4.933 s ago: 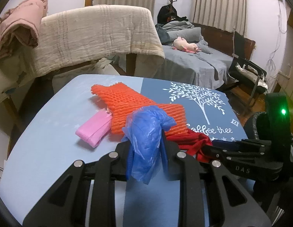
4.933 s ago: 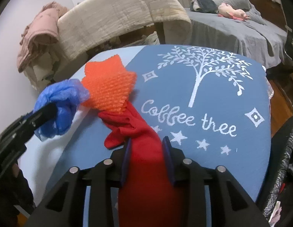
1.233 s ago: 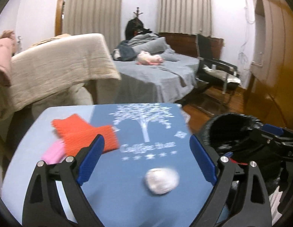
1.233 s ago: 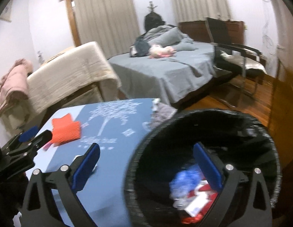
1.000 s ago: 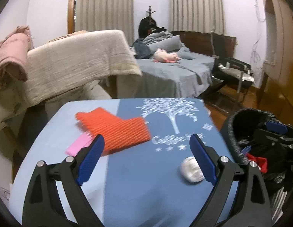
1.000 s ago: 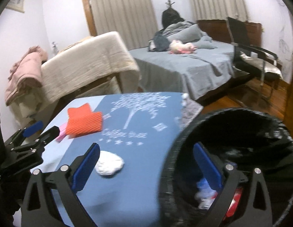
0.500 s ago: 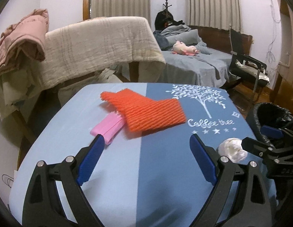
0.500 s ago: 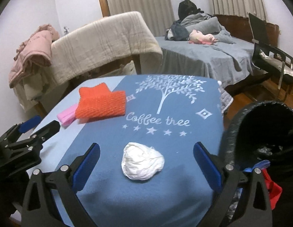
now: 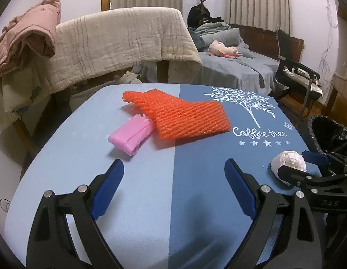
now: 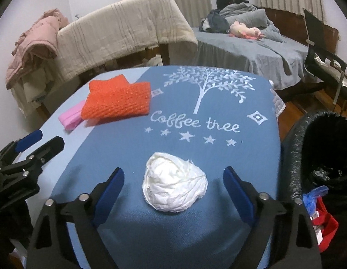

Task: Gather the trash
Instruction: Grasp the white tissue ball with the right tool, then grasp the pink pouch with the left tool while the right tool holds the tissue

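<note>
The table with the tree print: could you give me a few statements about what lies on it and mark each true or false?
1. A white paper wad lies between the right tool's fingers, untouched. True; the jaws are closing.
2. The orange net lies on part of the pink strip. True.
3. The left tool grips the pink strip. False; it is open with nothing between its fingers.
4. The bin is empty. False; blue and red scraps lie inside.

Bare blue tablecloth (image 9: pixel 151 201) lies open ahead of the left gripper (image 9: pixel 173 174) — orange foam net (image 9: pixel 187 118) and pink wrapper (image 9: pixel 131 136) farther on; black-lined trash bin (image 10: pixel 308 157) crowds the table's right edge — crumpled white paper (image 10: pixel 174 188) beside it.
</note>
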Available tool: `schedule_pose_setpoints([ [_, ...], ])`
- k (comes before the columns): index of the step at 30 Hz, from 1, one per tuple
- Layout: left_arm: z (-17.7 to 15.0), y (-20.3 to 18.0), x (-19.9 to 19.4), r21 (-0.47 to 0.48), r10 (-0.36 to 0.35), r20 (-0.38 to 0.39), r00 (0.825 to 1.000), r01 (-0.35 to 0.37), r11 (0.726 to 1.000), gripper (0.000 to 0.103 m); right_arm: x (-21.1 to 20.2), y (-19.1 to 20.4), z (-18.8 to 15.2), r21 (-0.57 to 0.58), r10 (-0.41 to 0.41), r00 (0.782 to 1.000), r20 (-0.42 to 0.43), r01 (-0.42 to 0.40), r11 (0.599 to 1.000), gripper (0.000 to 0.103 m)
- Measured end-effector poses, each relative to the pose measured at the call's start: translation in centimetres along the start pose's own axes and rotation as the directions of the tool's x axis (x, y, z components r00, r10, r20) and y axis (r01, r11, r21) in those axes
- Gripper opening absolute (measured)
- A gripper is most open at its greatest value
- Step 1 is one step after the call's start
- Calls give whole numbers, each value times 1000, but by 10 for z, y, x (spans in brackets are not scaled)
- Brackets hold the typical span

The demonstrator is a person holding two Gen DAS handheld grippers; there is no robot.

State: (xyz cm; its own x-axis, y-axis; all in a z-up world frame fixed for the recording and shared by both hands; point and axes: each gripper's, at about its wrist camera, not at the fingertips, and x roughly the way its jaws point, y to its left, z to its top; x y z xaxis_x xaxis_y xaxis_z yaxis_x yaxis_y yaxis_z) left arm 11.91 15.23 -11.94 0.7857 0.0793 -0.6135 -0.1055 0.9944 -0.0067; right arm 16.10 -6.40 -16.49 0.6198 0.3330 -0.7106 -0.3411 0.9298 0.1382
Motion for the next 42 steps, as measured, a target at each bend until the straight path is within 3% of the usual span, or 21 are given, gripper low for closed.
schedule_pose_setpoints([
  [2, -1, 1, 1, -4, -1, -5, 1000, 1, 1000, 89, 3, 0, 0, -1, -2, 1000, -16, 2, 1000, 77],
  [6, -1, 2, 4, -11, -4, -15, 1000, 3, 1000, 89, 10, 1, -1, -5, 3, 999, -52, -3, 1000, 57],
  [11, -2, 4, 6, -23, -4, -27, 1000, 3, 1000, 89, 14, 0, -3, 1, -1, 998, -66, 1, 1000, 42],
  [21, -1, 9, 8, -48, -12, -25, 1000, 11, 999, 89, 13, 2, -1, 2, 6, 998, -57, -6, 1000, 37],
  [30, 20, 35, 26, -51, 49, -7, 999, -49, 997, 88, 20, 7, 27, 2, 36, 999, -18, -35, 999, 37],
  [36, 33, 60, 56, -84, 54, -57, 997, -59, 995, 79, 38, 16, 47, 0, 52, 999, -11, -52, 999, 37],
  [39, 36, 70, 72, -119, 21, -103, 994, -34, 992, 71, 46, 21, 51, -4, 60, 998, -12, -60, 998, 37],
  [42, 34, 73, 82, -136, -10, -149, 989, -11, 991, 49, 52, 24, 55, -8, 64, 998, -16, -64, 998, 37],
])
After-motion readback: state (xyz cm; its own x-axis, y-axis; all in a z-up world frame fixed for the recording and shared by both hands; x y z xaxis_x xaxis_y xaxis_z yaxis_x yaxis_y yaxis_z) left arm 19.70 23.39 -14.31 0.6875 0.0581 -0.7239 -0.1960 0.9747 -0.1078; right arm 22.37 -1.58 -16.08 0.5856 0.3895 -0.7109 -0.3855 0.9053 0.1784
